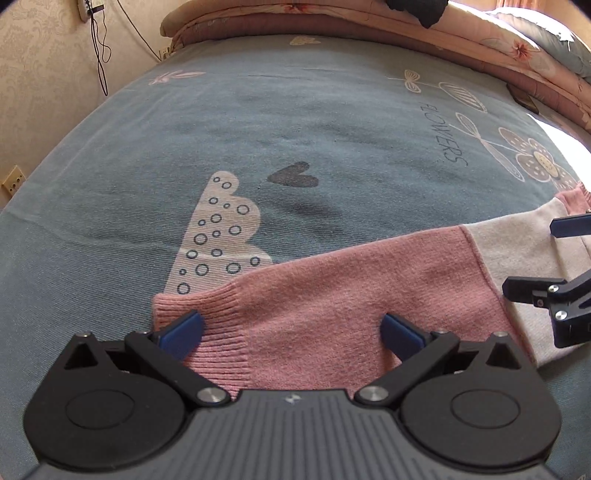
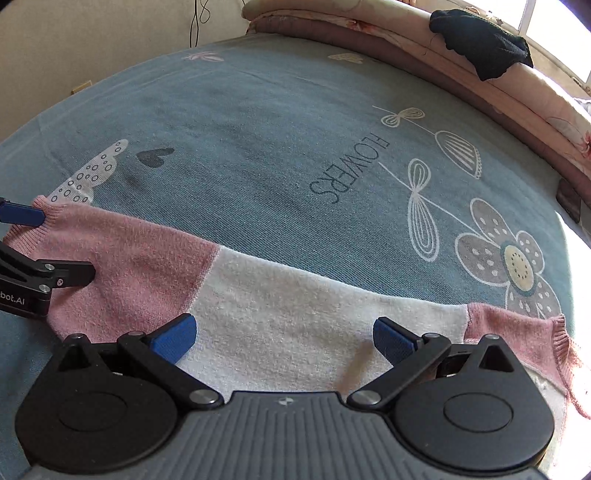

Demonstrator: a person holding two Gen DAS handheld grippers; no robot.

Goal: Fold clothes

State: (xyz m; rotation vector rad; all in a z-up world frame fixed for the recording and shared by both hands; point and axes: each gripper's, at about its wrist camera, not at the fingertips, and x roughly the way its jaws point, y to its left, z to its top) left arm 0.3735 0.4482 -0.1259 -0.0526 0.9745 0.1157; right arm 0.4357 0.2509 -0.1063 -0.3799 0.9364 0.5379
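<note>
A pink and white knit sweater [image 1: 332, 291] lies flat on the blue bedspread. In the left wrist view my left gripper [image 1: 291, 330] is open just above its pink part, with the ribbed cuff [image 1: 218, 332] beside the left blue pad. The right wrist view shows the sweater [image 2: 280, 314] with its white middle under my right gripper [image 2: 284, 338], which is open with nothing between its fingers. A pink ribbed end [image 2: 524, 343] lies to its right. My right gripper [image 1: 543, 258] shows at the right edge of the left view. My left gripper [image 2: 44, 245] shows at the left edge of the right view.
The blue bedspread [image 1: 295, 122] with flower and heart prints stretches ahead. Folded pink quilts [image 2: 406, 33] line the far side, with a black garment [image 2: 480, 44] on them. A wall with cables [image 1: 99, 44] and sockets is at the left. A small dark object [image 2: 569, 199] lies near the quilts.
</note>
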